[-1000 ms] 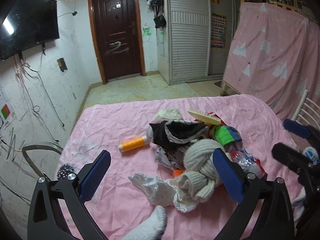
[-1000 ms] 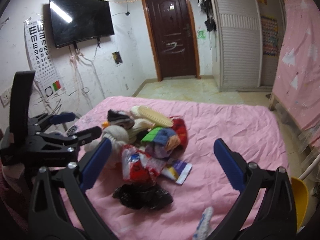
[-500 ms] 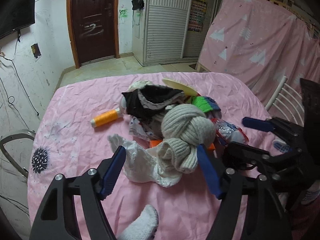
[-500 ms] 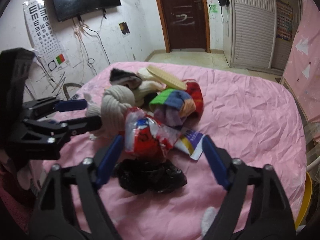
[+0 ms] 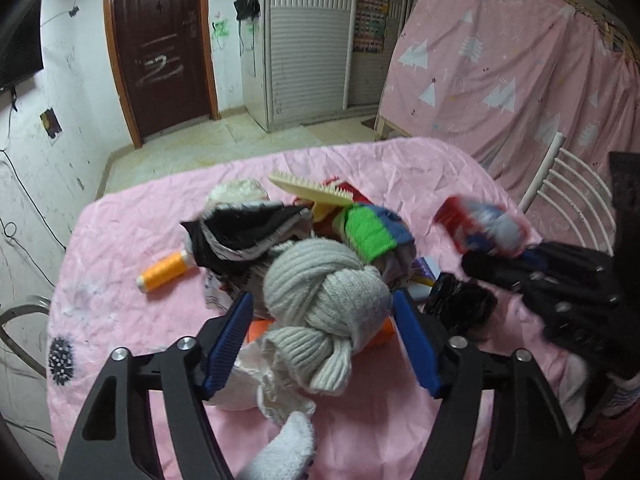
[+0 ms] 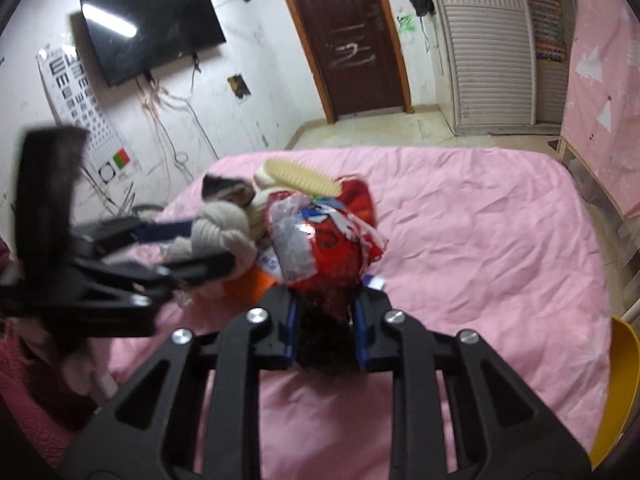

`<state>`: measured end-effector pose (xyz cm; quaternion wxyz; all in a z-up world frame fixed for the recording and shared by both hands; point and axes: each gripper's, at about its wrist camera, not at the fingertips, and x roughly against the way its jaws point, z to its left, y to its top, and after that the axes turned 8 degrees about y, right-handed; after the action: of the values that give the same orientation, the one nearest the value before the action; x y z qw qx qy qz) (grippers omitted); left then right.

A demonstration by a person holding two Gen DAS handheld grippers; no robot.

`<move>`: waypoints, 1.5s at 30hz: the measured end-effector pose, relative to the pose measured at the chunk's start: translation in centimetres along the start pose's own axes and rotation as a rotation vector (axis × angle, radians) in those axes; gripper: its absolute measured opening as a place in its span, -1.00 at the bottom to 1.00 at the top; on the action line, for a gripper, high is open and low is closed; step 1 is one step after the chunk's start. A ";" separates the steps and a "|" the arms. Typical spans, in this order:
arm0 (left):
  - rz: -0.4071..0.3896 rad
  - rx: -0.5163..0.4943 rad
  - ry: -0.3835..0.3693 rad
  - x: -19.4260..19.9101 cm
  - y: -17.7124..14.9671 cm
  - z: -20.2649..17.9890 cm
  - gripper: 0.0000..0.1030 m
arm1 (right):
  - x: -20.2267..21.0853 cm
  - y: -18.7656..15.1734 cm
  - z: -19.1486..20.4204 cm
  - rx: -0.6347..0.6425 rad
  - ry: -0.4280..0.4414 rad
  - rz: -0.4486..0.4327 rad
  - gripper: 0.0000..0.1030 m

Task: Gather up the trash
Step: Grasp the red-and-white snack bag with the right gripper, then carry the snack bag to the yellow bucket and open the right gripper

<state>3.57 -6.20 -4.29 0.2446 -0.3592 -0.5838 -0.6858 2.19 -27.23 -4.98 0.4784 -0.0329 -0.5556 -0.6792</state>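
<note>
Trash here means the crinkled red, white and blue plastic snack wrapper (image 6: 320, 248), which is pinched between the blue-padded fingers of the right gripper (image 6: 325, 320) and held up above the pink bedsheet (image 6: 480, 248); in the left wrist view the same wrapper (image 5: 484, 228) shows blurred, off the sheet, at the tip of the right gripper (image 5: 500, 252). The right jaws stand narrow, closed on the wrapper's lower end, with a crumpled black plastic bag (image 6: 324, 344) just below and behind the pads; whether that bag is also caught I cannot tell. The left gripper (image 5: 320, 340) has its jaws at middling width on either side of a knotted grey ribbed knit sock (image 5: 324, 300), the blue pads close to the knit but not clearly pressing it. That sock lies at the near edge of a heap with a cream plastic comb (image 5: 310, 190), a green and blue striped sock (image 5: 372, 232) and, off to one side, an orange thread spool (image 5: 164, 270). The step in hand looks like the lift-off of the first piece of litter. Next, I judge, the wrapper needs carrying to a bin, none of which is visible, while the left gripper should leave the clothing and seek the remaining litter.
</note>
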 end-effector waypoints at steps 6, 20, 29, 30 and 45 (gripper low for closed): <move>-0.023 0.050 0.020 0.3 -0.1 -0.5 -0.06 | 1.8 -0.2 -1.4 -0.030 0.018 -0.039 -0.59; -0.187 0.003 0.000 7.6 1.8 -3.7 -0.06 | 7.4 -0.9 -5.8 -0.060 -0.061 -0.146 -0.59; -0.245 -0.151 -0.122 8.8 4.6 -12.1 -0.06 | 13.6 -1.9 -9.8 -0.114 -0.217 -0.229 -0.59; -0.246 -0.165 -0.142 8.7 4.9 -13.3 -0.06 | 14.4 -2.2 -10.5 -0.126 -0.239 -0.236 -0.59; -0.133 -0.358 -0.397 3.3 6.6 -30.6 -0.05 | 20.9 -6.0 -18.0 -0.290 -0.377 -0.325 -0.59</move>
<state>0.20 -37.12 0.54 0.0127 -0.4851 -0.5122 -0.7087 -4.45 -54.61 -4.13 0.2422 -0.1372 -0.5297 -0.8012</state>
